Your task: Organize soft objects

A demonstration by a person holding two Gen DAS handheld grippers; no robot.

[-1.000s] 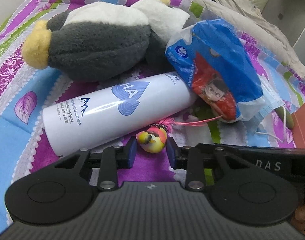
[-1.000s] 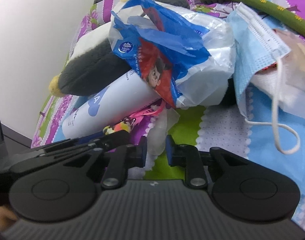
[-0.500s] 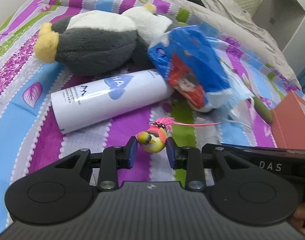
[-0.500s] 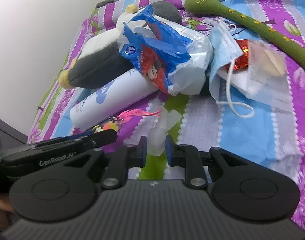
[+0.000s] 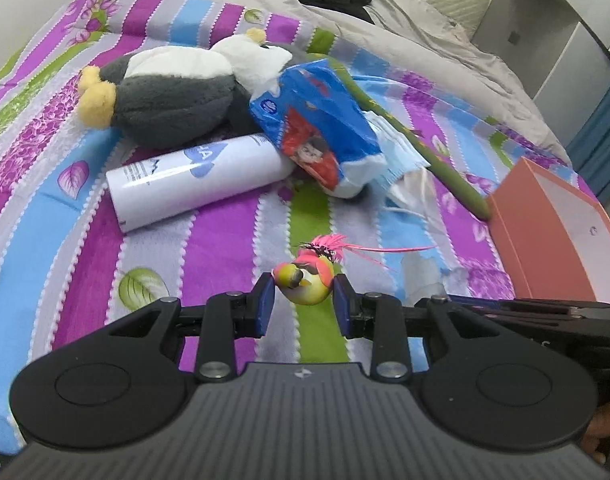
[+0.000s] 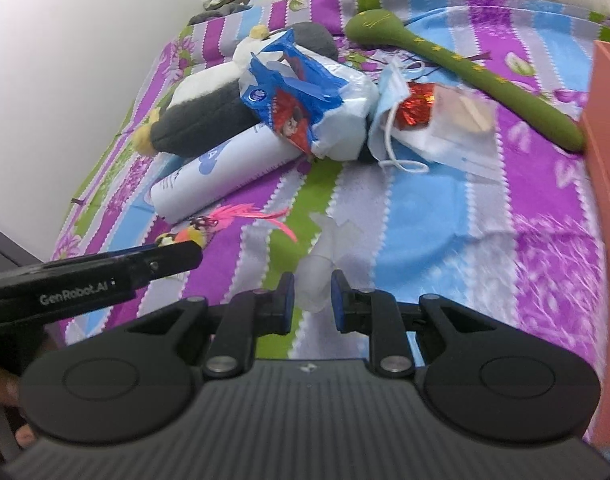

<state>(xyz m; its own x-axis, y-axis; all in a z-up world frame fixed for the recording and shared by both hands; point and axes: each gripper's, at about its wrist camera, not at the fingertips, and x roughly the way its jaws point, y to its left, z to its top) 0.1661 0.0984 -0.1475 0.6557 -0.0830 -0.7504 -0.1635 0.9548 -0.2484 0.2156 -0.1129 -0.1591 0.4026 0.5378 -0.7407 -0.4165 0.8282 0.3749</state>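
The left gripper is gripping a small yellow-and-pink toy bird with pink feathers above the striped bedspread. The right gripper is clamping a crumpled translucent plastic piece. Beyond the bird, a white cylindrical spray bottle is lying on the bedspread, touching a blue tissue pack. Behind the bottle, a grey-and-white plush penguin is lying. Right of the bird, an orange cardboard box is standing.

Left gripper, matte black linkage arms, blue-padded jaws, silver pivot screws, ribbed grey housing, two round black discs; right gripper, same build, white "GenRobot.AI" lettering on the left unit's side.
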